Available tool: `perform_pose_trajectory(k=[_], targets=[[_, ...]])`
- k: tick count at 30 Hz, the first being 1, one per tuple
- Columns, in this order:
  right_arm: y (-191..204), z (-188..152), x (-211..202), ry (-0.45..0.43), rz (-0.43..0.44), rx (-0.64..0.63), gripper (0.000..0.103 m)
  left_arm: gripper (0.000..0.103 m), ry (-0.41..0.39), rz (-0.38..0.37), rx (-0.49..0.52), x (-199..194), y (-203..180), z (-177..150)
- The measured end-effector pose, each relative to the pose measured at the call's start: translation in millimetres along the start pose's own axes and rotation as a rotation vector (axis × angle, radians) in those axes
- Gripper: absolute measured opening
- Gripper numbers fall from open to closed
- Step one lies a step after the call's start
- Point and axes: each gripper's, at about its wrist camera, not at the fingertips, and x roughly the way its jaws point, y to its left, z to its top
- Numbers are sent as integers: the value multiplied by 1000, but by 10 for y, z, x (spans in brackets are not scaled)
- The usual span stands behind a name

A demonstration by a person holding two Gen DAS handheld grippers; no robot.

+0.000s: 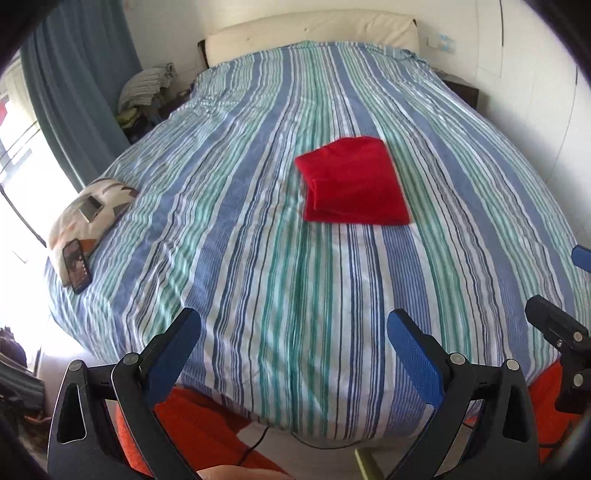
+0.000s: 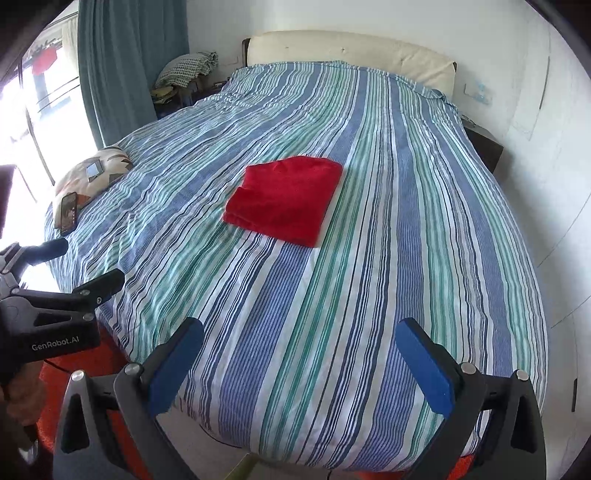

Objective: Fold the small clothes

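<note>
A red garment [image 1: 352, 182] lies folded into a neat rectangle on the striped bedspread [image 1: 258, 258], near the middle of the bed. It also shows in the right wrist view [image 2: 286, 199]. My left gripper [image 1: 293, 325] is open and empty, held back over the foot of the bed, well short of the garment. My right gripper [image 2: 299, 332] is open and empty too, also over the foot of the bed. The left gripper shows at the left edge of the right wrist view [image 2: 92, 266], and the right gripper at the right edge of the left wrist view [image 1: 576, 280].
A patterned pillow [image 1: 88, 210] lies at the bed's left edge with a phone [image 1: 76, 265] and a small device on it. A cream headboard [image 1: 314, 29] stands at the far end. Teal curtains [image 1: 81, 85], a window and piled laundry [image 1: 147, 86] are on the left. A dark nightstand [image 2: 484, 147] stands on the right.
</note>
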Motion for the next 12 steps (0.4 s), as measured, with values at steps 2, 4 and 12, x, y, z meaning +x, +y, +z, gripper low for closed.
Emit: perform_pose_trajectory(k=[2, 4, 12], targets=[[-2, -8, -6, 1, -2, 4, 103, 101, 12, -17, -9, 22, 0, 0], [-8, -1, -11, -4, 0, 14, 103, 101, 30, -52, -26, 48, 14, 0], [-2, 5, -13, -14, 12, 23, 103, 101, -9, -77, -41, -79, -15, -24]])
